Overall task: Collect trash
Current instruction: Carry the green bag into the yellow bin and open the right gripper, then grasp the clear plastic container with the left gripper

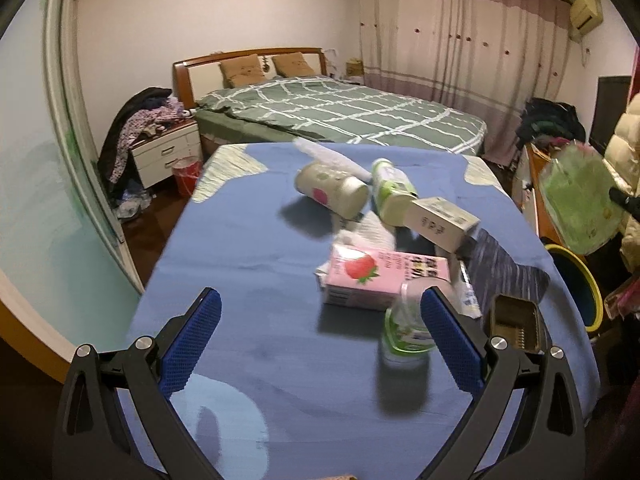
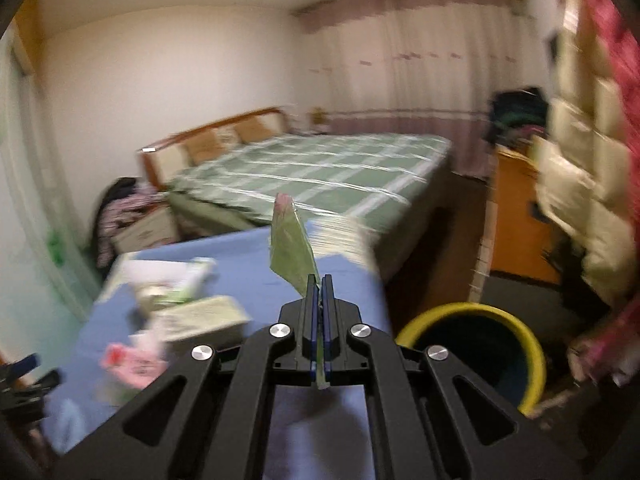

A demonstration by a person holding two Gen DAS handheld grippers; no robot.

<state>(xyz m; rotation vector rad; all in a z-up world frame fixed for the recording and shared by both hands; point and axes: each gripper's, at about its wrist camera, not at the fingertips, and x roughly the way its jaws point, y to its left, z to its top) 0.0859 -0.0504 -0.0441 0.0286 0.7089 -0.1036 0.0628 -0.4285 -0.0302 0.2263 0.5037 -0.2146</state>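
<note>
Green and glossy, a flat plastic wrapper (image 2: 291,254) stands pinched between the closed blue pads of the right gripper (image 2: 319,280). It is thin and translucent, creased, with a pinkish tip at its top corner, and it rises edge-on from the jaws. Seen from the left wrist, the same wrapper (image 1: 578,204) shows its broad face: a pale green sheet with rounded corners, held in the air off the right edge of the table, above a bin. That bin (image 2: 472,354) is round, with a yellow rim and a dark blue inside, and stands on the floor just beside the table (image 1: 248,248), which is covered in blue cloth.

The left gripper (image 1: 320,312) hovers over the table with its jaws spread wide and nothing between them. Ahead of it lies a cluster of trash: a pink carton with a strawberry picture (image 1: 368,280), a small clear bottle with a green label (image 1: 404,328) close to the right finger, a white paper cup on its side (image 1: 332,192), a green-and-white bottle lying down (image 1: 392,192), a small white box (image 1: 442,222) and crumpled white tissue (image 1: 368,232).

Behind the table is a bed with a green checked cover (image 1: 340,112). The right wrist view is blurred.
</note>
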